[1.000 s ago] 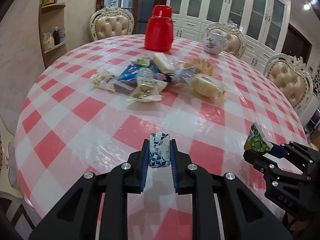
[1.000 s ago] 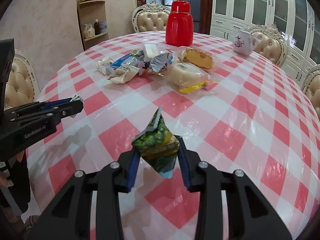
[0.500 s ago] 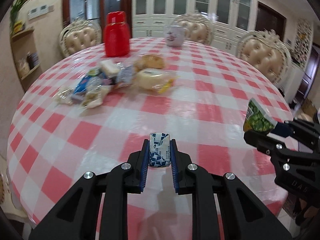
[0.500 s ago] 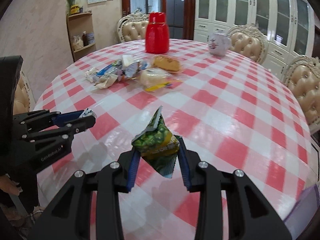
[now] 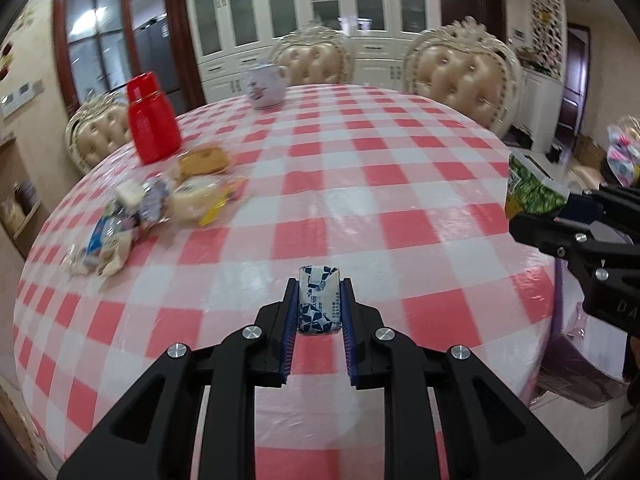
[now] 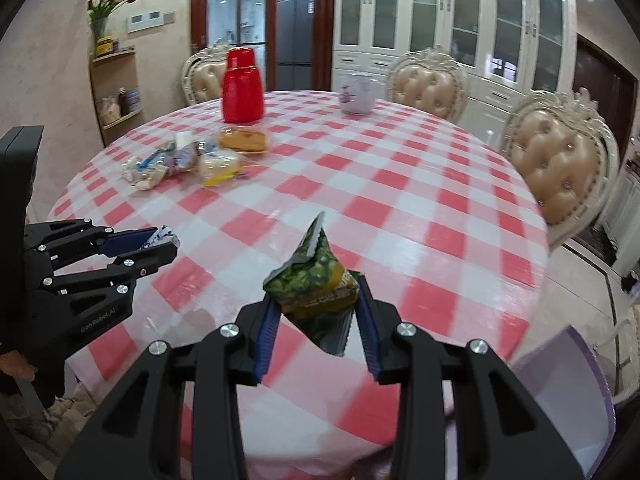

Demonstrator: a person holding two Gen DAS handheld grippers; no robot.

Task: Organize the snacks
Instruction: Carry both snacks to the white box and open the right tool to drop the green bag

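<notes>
My left gripper (image 5: 319, 300) is shut on a small blue-and-white wrapped candy (image 5: 319, 299), held above the near part of the checked table (image 5: 360, 184). In the right wrist view the same left gripper (image 6: 162, 242) shows at the left with the candy (image 6: 163, 236) at its tip. My right gripper (image 6: 316, 308) is shut on a green snack packet (image 6: 316, 280); that packet (image 5: 530, 192) also appears at the right edge of the left wrist view. A pile of wrapped snacks (image 5: 160, 208) (image 6: 188, 162) lies on the table's far left.
A red flask (image 6: 243, 86) and a white floral pot (image 6: 356, 94) stand at the table's far side. Padded chairs (image 6: 560, 172) ring the table. A purple-rimmed box (image 6: 560, 392) sits low beyond the table's right edge. A shelf with jars (image 6: 118, 100) is against the left wall.
Both grippers have swung to the right along the table with their snacks still held. The snack pile has slid to the left in both views, and the purple-rimmed box has come into sight.
</notes>
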